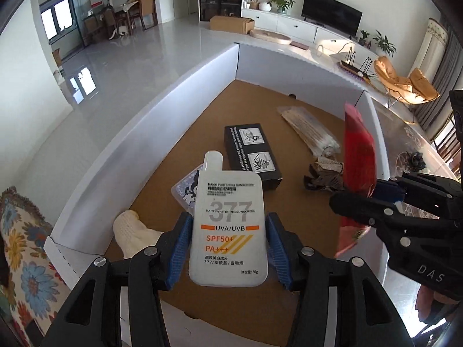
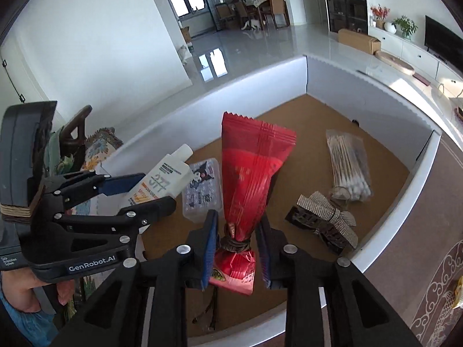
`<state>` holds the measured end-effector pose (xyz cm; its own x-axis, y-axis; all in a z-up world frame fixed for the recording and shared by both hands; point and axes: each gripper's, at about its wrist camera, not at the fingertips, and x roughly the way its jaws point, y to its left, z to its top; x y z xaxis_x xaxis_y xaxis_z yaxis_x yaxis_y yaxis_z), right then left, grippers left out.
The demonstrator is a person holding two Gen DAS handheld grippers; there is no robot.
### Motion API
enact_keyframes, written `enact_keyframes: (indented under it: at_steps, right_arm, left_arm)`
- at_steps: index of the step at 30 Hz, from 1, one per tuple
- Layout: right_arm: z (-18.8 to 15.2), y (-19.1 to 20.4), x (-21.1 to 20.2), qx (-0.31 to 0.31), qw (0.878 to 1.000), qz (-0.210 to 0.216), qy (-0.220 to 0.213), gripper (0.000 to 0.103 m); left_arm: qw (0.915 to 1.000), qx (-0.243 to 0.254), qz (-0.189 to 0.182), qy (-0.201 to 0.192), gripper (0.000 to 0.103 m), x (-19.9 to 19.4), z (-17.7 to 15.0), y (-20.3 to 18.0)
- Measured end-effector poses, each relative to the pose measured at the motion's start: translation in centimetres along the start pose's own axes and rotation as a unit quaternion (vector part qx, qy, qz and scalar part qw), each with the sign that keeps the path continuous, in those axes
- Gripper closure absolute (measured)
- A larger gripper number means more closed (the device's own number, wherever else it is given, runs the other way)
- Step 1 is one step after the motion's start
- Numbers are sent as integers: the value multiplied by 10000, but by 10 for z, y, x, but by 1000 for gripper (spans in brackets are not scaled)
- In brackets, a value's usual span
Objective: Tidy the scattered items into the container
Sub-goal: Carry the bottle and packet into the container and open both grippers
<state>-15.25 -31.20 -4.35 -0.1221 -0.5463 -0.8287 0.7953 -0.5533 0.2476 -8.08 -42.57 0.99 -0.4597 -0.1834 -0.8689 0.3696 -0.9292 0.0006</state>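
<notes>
My left gripper (image 1: 228, 237) is shut on a white sunscreen bottle (image 1: 228, 228) and holds it above the white box (image 1: 162, 98) with a brown floor. My right gripper (image 2: 235, 243) is shut on a red snack packet (image 2: 249, 173) tied with a band, held upright over the same box. In the right wrist view the left gripper (image 2: 136, 193) and the bottle (image 2: 162, 179) are at the left. In the left wrist view the right gripper (image 1: 367, 199) and the packet (image 1: 358, 156) are at the right.
In the box lie a black carton (image 1: 251, 150), a bag of cotton swabs (image 2: 348, 167), a sparkly hair clip (image 2: 324, 217), a clear cartoon case (image 2: 202, 190) and a white knitted item (image 1: 133, 231). A patterned cloth (image 1: 20, 254) lies left of the box.
</notes>
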Motion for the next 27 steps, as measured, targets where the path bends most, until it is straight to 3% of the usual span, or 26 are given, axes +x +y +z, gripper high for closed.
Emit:
enact_keyframes:
  at_steps: [1, 3, 13, 18, 21, 24, 27]
  right_arm:
    - [-2, -1, 6, -30, 9999, -84, 59, 45]
    - [-5, -3, 8, -113, 9997, -232, -7, 45]
    - [-15, -28, -13, 158, 9992, -292, -222, 45]
    - [-29, -37, -43, 254, 9978, -261, -558, 45]
    - [-53, -51, -77, 260, 9939, -515, -938, 45]
    - [-100, -81, -117, 406, 9862, -802, -1388, 45]
    - [-162, -122, -140, 568, 9765, -1517, -1423, 45]
  left_arm:
    - [10000, -41, 12, -24, 36, 2, -1, 1]
    - [9999, -126, -66, -99, 28, 4, -2, 1]
    - [9996, -2, -71, -258, 27, 2, -2, -21]
    - [9983, 148, -108, -554, 27, -18, -7, -51]
    - [9946, 384, -259, -934, 27, -48, -10, -84]
    - [9876, 688, -619, -1265, 25, -78, -20, -128]
    - [9779, 1079, -1011, -1479, 1, -94, -43, -183]
